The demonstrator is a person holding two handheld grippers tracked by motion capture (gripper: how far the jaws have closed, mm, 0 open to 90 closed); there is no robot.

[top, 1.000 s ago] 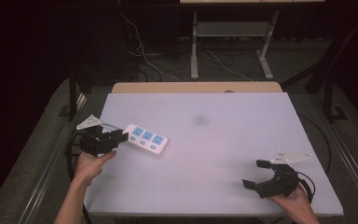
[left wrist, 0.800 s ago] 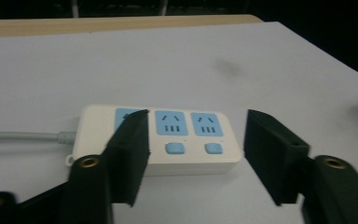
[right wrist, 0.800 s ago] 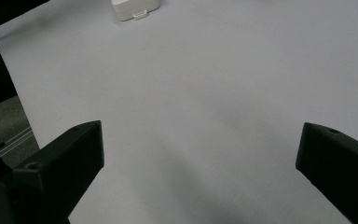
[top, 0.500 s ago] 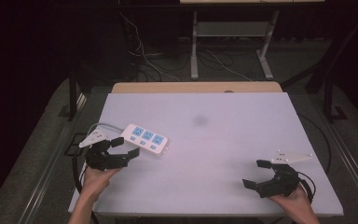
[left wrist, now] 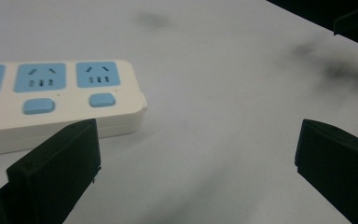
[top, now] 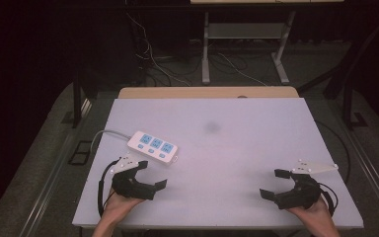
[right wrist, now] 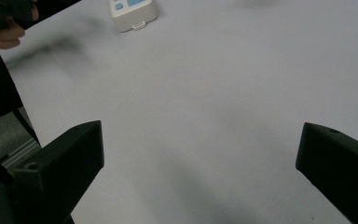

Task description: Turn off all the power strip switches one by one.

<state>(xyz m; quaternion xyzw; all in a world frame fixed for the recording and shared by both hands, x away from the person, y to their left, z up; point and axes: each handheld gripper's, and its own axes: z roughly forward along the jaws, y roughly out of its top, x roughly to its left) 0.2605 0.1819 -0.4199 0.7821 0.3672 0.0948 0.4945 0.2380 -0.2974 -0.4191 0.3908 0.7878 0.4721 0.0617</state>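
A white power strip [top: 153, 146] with three blue sockets lies flat on the left part of the white table [top: 237, 148]; it is also seen close up as the power strip [left wrist: 56, 93] and far off as the power strip [right wrist: 133, 11]. My left gripper [top: 152, 174] rests near the table's front edge, just short of the strip and apart from it. Its jaws have just been opening and now stand wide, with nothing between them [left wrist: 198, 140]. My right gripper [top: 271, 183] sits at the front right, also open over bare table [right wrist: 200, 140].
The strip's white cable [top: 103, 134] runs off the table's left edge. A faint dark smudge [top: 211, 127] marks the table's middle. Beyond the far edge are a wooden board [top: 207, 92], a metal stand [top: 206, 54] and loose floor cables.
My left gripper has drawn back from the strip's left end toward the front edge, and its jaws have spread wide. The strip and the right gripper have stayed put.
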